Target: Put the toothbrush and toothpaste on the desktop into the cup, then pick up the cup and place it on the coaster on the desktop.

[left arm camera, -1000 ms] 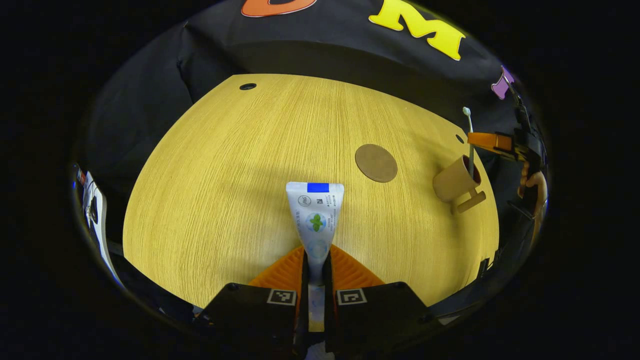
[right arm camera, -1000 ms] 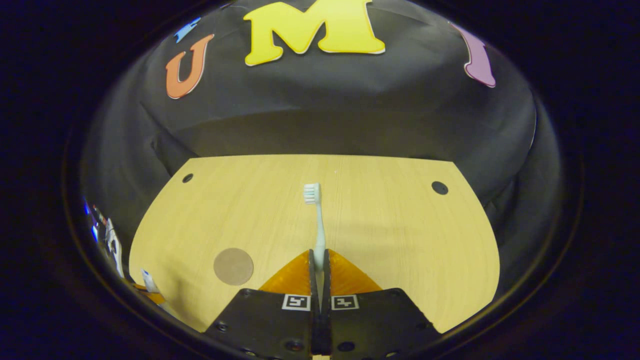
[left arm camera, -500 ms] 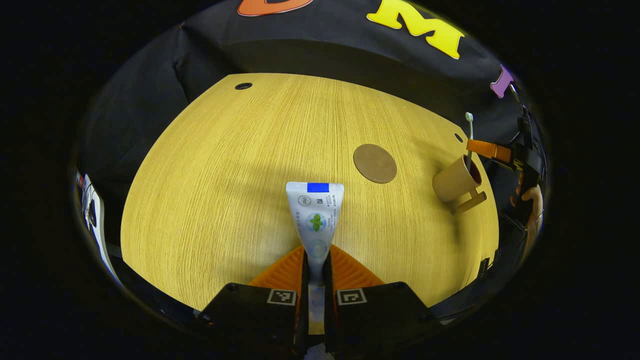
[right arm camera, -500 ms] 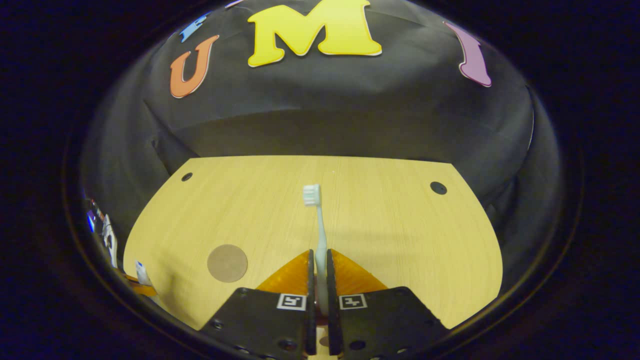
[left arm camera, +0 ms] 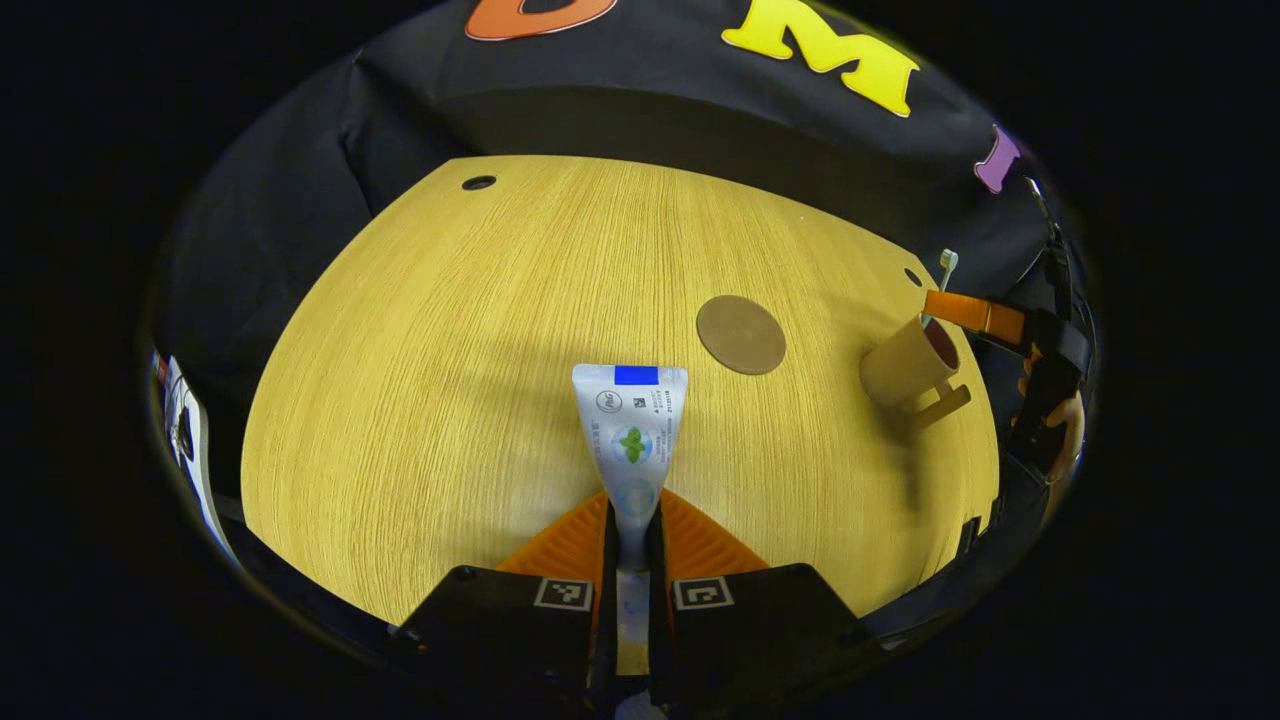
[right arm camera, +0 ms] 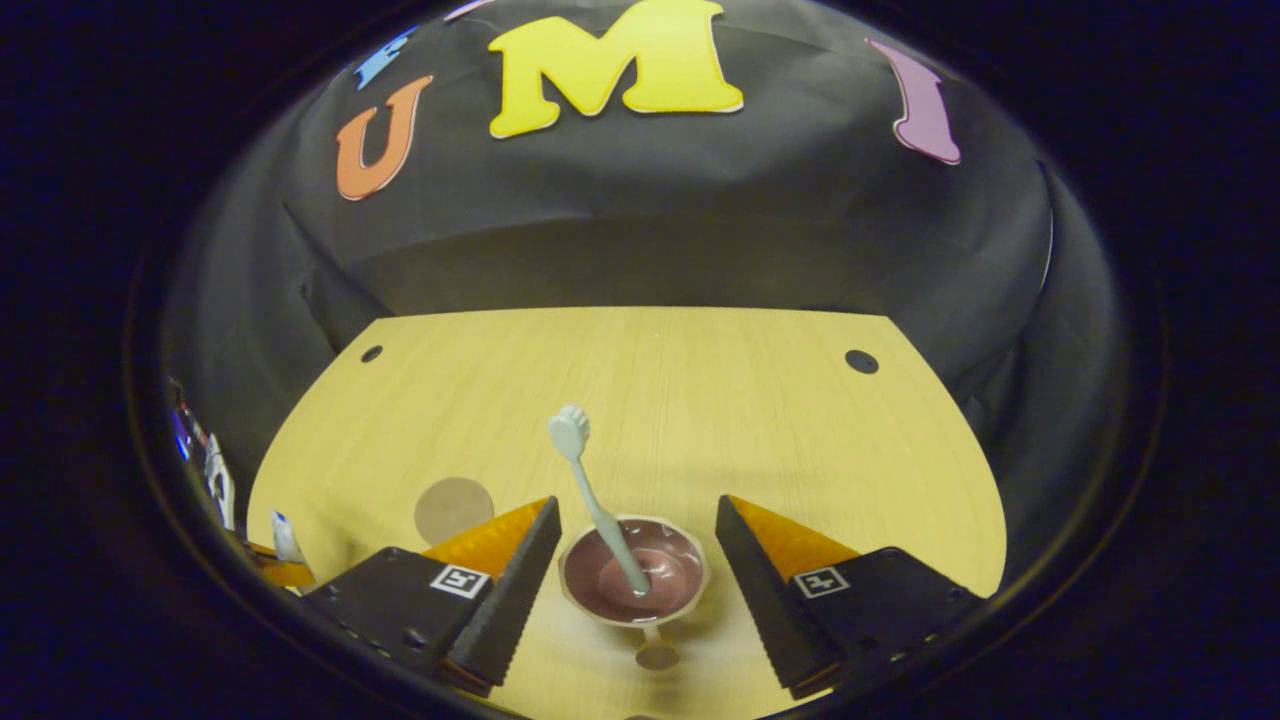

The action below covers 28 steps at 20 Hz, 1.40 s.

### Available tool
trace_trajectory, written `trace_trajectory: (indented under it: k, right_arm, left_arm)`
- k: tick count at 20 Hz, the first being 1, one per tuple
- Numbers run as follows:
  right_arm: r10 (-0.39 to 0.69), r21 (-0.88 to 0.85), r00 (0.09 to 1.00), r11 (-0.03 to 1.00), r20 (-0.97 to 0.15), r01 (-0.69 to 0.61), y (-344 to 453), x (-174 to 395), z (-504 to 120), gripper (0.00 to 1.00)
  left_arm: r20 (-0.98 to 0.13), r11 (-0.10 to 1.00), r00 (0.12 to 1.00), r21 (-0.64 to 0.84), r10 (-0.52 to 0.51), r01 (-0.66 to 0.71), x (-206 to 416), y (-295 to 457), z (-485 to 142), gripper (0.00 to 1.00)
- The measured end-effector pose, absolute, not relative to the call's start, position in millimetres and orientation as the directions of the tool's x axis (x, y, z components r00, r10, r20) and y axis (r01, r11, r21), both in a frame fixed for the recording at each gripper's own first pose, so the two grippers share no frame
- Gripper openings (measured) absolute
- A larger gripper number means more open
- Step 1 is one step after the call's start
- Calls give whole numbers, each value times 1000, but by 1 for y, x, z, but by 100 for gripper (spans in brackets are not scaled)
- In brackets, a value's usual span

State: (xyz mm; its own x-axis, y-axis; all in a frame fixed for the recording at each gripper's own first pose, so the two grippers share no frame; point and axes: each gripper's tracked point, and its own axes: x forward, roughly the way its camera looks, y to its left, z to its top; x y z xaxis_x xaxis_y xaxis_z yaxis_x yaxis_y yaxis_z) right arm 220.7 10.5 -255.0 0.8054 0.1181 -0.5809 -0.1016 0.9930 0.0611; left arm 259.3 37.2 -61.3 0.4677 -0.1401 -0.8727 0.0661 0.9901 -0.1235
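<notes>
Left gripper view: the left gripper (left arm camera: 628, 540), at bottom centre, has its ribbed, wedge-shaped fingers closed on the narrow end of a flattened white plastic toothpaste tube (left arm camera: 630, 430), whose broad crimped end fans out above the wood-grain desktop (left arm camera: 450, 380). A flat, round, cork-like coaster (left arm camera: 741, 334) lies right of centre. At the right edge stands a smooth cylindrical cup (left arm camera: 905, 362) with a side handle; the bristled head of the toothbrush (left arm camera: 946, 263) shows beyond its rim, beside the right gripper (left arm camera: 985, 315).

Right gripper view: the right gripper (right arm camera: 636, 560) has its fingers spread wide, one on either side of the cup (right arm camera: 632, 578), touching nothing. The slender toothbrush (right arm camera: 592, 495) leans toward the upper left inside the cup's dark glossy interior. The coaster (right arm camera: 452, 508) lies at lower left.
</notes>
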Motion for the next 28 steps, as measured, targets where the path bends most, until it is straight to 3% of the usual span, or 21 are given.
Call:
trace_trajectory:
  k: [2, 12, 21, 27, 28]
  right_arm:
    - [113, 67, 813, 994, -571, -90, 0, 211, -248, 98]
    - [69, 136, 838, 991, -541, 6, -95, 148, -220, 96]
    - [-3, 186, 839, 975, -544, 124, -192, 98, -220, 97]
    - [-20, 195, 829, 969, -559, 154, -221, 84, -227, 94]
    - [-21, 194, 827, 969, -562, 156, -223, 81, -230, 97]
  left_arm:
    - [-858, 988, 491, -128, -155, 87, 265, 6, -54, 16]
    - [-752, 952, 588, -181, -297, 248, 299, -124, -16, 16]
    - [-515, 906, 753, -126, -409, 405, 352, -240, 40, 16]
    - [-378, 879, 796, -134, -472, 458, 376, -286, 56, 15]
    - [-370, 875, 797, -125, -478, 467, 377, -290, 54, 15]
